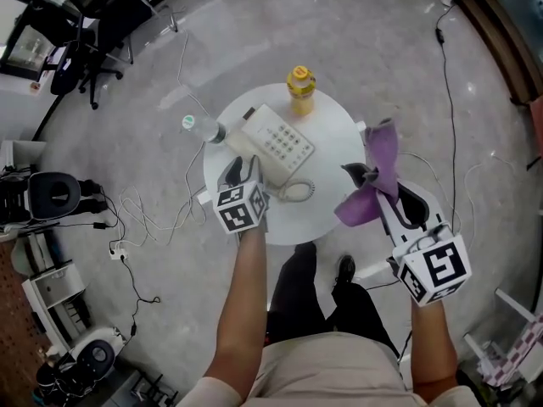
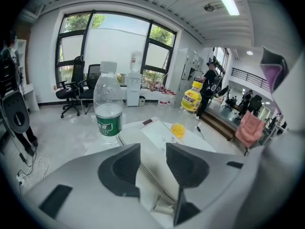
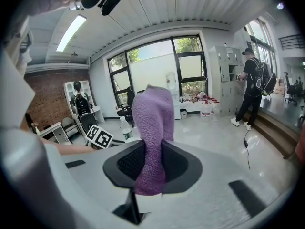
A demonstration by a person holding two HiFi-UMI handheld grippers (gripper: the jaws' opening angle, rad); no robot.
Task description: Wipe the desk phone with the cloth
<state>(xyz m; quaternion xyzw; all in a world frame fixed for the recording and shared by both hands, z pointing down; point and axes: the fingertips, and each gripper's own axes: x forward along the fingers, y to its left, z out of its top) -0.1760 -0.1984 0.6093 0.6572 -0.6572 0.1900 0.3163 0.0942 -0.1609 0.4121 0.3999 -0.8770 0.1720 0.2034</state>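
A white desk phone (image 1: pixel 278 142) lies on a small round white table (image 1: pixel 339 134), with its coiled cord (image 1: pixel 297 191) at the near edge. My left gripper (image 1: pixel 241 169) is low over the phone's left side. Its jaws stand apart, and the white handset (image 2: pixel 153 151) lies in the gap between them; I see no pad pressing on it. At the table's right edge, held above it, my right gripper (image 1: pixel 373 176) is shut on a purple cloth (image 1: pixel 382 151). The cloth (image 3: pixel 153 128) stands up between the pads and hangs below them.
A clear water bottle (image 1: pixel 197 126) stands at the table's left rim and a yellow bottle (image 1: pixel 300 90) at the far rim. Cables (image 1: pixel 144 214) trail over the floor to the left. Office chairs (image 1: pixel 93 24) stand far left. A person (image 3: pixel 252 85) stands by lockers.
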